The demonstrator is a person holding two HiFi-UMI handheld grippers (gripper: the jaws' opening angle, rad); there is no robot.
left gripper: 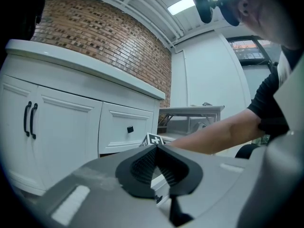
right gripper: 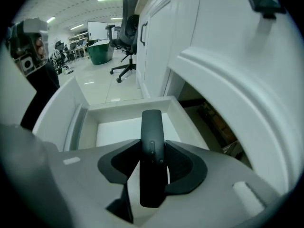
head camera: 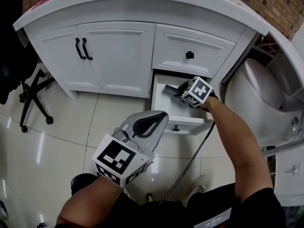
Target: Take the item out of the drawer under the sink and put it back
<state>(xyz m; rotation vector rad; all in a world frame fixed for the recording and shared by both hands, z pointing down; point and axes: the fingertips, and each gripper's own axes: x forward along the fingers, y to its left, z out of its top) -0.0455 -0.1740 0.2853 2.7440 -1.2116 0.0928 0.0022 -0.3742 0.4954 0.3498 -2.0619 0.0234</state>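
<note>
Gripping a slim dark remote (right gripper: 151, 123) by its long sides, your right gripper (right gripper: 152, 147) points steeply down over the open drawer (right gripper: 118, 109) — the remote's far end reaches toward the drawer's white bottom. Your left gripper (left gripper: 155, 151) hangs level in front of the white cabinet (head camera: 118, 51) — jaws pressed together, nothing between them.

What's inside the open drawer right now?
Only bare white bottom shows in the drawer; the right tongs hold the remote above it, covering the near part.
</note>
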